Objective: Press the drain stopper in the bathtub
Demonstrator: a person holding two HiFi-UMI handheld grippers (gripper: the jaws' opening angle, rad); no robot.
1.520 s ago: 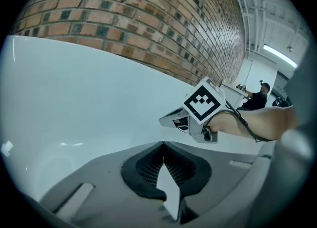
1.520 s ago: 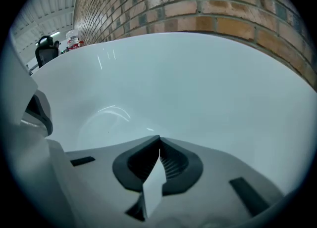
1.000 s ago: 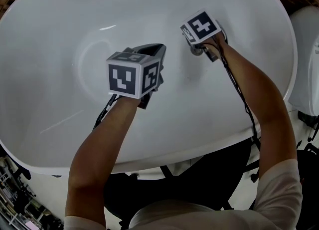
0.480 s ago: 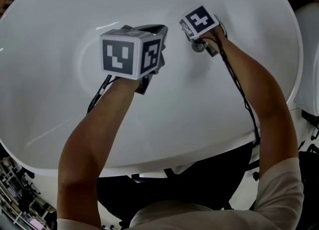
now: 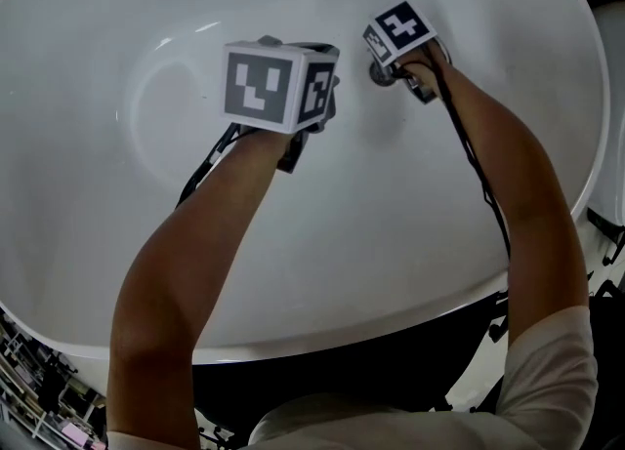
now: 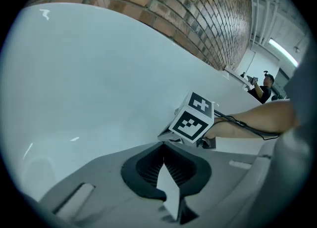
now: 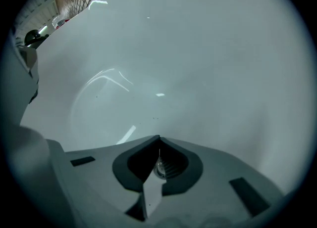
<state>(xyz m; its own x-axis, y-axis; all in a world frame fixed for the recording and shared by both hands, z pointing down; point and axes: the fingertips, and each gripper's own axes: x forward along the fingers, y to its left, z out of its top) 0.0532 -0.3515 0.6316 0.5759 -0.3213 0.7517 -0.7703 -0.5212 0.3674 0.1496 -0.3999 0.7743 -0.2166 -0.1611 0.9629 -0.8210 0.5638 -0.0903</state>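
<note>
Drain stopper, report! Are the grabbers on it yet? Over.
Left gripper shut, empty, held above the bathtub. Right gripper shut, tips down at the drain stopper. Nothing in the way. Over.

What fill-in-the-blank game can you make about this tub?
1. The tub is coloured ____.
2. The left gripper has its jaws ____.
3. The wall behind the tub is made of ____.
4. The right gripper is at the drain ____.

Missing words: white; shut; brick; stopper.
</note>
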